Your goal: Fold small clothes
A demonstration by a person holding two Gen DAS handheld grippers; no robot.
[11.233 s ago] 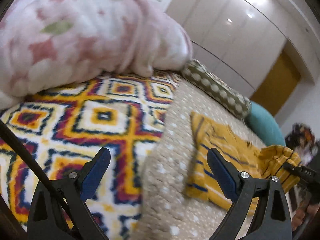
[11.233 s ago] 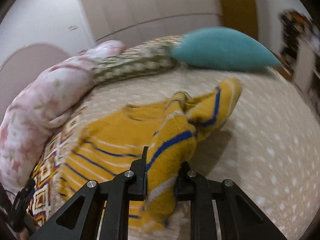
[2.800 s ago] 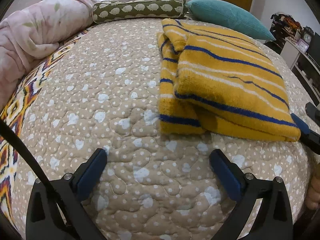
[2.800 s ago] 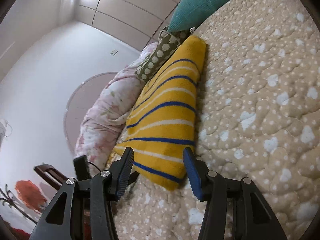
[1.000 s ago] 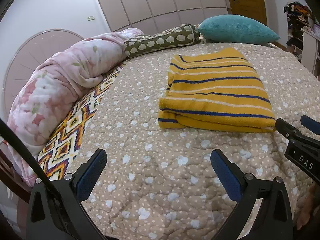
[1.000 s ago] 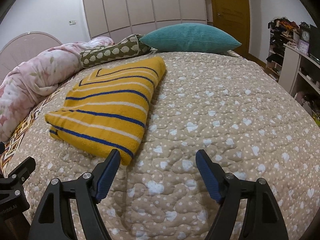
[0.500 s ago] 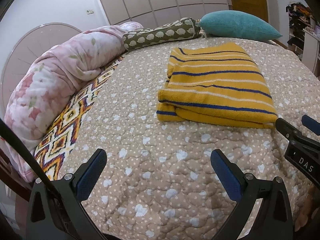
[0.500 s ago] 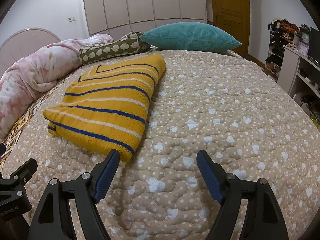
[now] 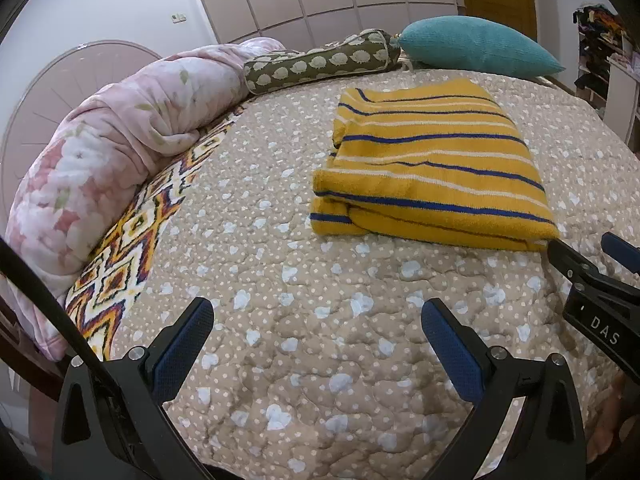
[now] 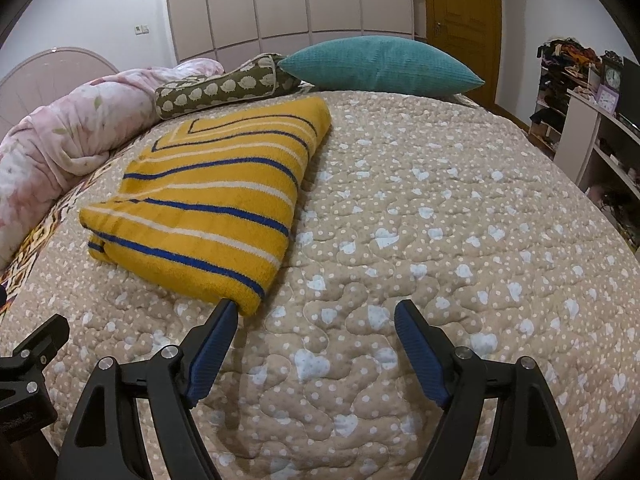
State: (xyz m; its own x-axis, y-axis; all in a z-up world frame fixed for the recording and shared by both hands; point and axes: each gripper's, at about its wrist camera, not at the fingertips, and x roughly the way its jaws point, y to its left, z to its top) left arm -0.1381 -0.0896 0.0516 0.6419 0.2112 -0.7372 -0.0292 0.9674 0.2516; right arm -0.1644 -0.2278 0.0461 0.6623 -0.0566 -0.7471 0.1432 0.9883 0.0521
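While the yellow striped sweater lies folded into a thick rectangle on the beige quilted bed, both tools hang above the quilt near its front edge and touch nothing. The left hand-held gripper has its blue-padded fingers spread wide, and the right hand-held gripper is likewise spread, its left fingertip just beside the sweater's near corner. A teal pillow, a patterned bolster and a pink floral blanket lie beyond and to the left of the sweater.
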